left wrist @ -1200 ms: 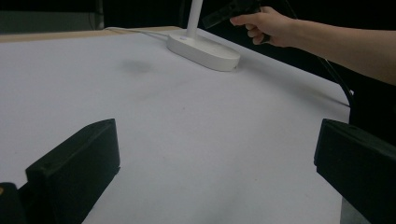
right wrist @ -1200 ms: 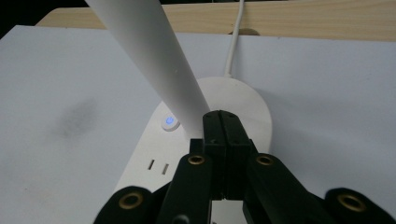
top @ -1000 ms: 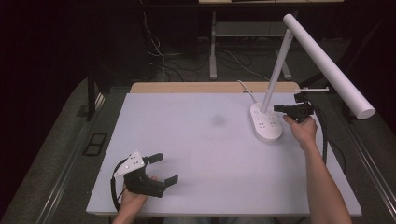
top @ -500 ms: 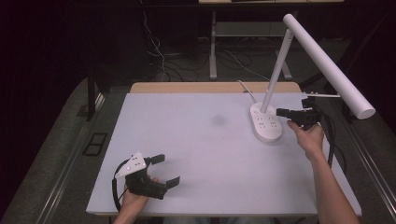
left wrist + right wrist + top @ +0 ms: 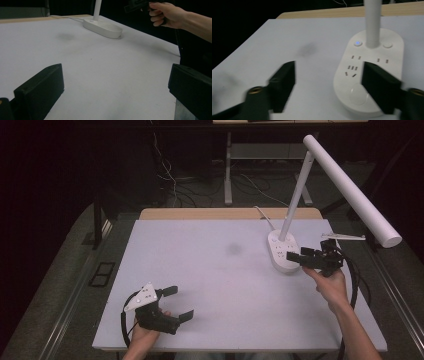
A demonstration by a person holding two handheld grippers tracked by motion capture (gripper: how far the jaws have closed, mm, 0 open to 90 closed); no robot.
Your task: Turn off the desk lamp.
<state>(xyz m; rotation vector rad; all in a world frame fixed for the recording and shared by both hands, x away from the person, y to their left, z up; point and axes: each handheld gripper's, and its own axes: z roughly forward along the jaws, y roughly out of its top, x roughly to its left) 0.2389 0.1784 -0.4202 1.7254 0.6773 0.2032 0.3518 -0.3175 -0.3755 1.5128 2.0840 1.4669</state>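
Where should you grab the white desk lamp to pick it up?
Probably the slim upright post of the white desk lamp, just above its oval base, coming from the right gripper's side. The base looks too wide and flat for the jaws.

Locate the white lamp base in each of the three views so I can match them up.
High view: the lamp base sits right of centre on the table, just left of the right gripper.
Left gripper view: upper middle, far across the table.
Right gripper view: right half, close up, partly behind the right jaw.
Shared landmark: the dark smudge on the table beside the base.
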